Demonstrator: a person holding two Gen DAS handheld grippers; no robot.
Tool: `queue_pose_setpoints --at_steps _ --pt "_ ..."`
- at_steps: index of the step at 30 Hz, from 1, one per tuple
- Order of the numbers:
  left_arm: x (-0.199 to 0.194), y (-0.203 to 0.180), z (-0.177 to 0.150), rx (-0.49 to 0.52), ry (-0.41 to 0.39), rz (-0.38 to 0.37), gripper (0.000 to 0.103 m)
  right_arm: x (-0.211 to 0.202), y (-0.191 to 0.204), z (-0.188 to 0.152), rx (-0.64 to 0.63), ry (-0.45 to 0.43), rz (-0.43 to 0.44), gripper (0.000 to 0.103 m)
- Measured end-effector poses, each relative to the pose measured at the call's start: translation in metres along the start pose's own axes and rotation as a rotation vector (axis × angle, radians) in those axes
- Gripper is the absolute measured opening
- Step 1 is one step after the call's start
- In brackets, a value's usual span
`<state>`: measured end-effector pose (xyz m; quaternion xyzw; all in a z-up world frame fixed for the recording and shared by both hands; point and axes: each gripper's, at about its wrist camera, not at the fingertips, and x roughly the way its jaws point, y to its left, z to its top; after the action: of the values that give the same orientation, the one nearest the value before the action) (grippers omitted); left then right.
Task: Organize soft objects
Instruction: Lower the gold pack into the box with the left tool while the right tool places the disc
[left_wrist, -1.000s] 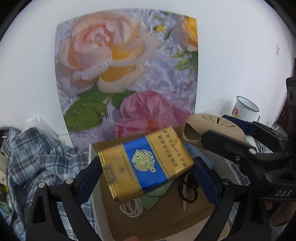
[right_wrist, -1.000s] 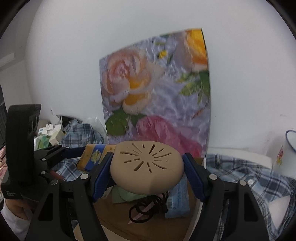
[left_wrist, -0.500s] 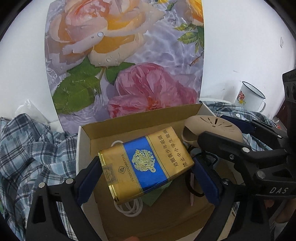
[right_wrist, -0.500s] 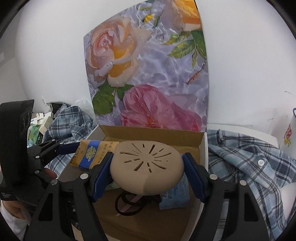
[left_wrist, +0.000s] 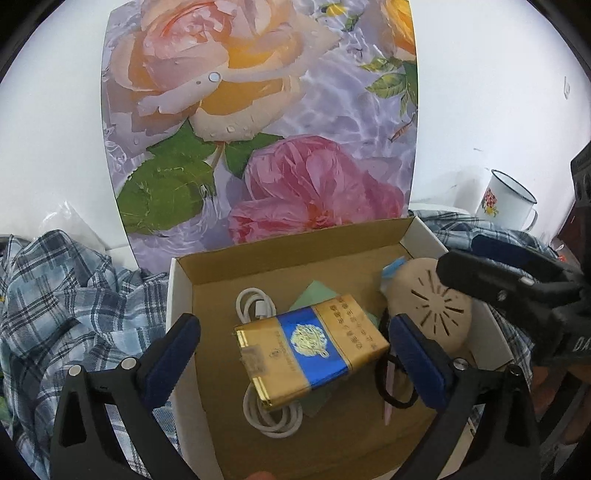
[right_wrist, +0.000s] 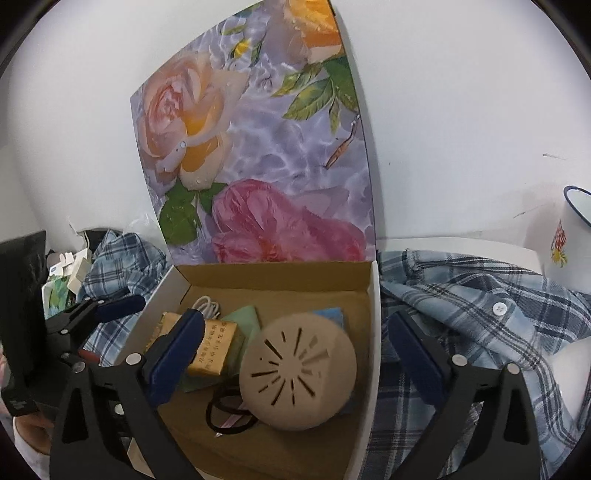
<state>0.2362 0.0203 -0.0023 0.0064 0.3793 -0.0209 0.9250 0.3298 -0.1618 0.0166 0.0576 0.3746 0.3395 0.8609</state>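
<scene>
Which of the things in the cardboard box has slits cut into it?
The round beige dome at the box's right side, with slits fanning from its middle. The gold-and-blue pack and white cable have none.

Left gripper (left_wrist: 295, 354) is sitting wide open over the cardboard box (left_wrist: 288, 258), pads clear of the gold and blue cigarette pack (left_wrist: 310, 354). That pack is lying on a white cable (left_wrist: 258, 306) and green paper (left_wrist: 317, 291). Tan vented pad (left_wrist: 428, 306) is resting at 3 o'clock, the right gripper (left_wrist: 509, 273) just beside it. Plaid shirt (left_wrist: 74, 295) is bunching up at 9.
</scene>
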Motion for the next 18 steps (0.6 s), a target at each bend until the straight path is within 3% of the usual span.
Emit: queue_pose_setpoints --at_steps 18 --pt "-0.014 -0.007 0.001 0.031 -0.024 0.034 0.103 -0.011 0.012 0.005 -0.021 -0.011 0.037 0.102"
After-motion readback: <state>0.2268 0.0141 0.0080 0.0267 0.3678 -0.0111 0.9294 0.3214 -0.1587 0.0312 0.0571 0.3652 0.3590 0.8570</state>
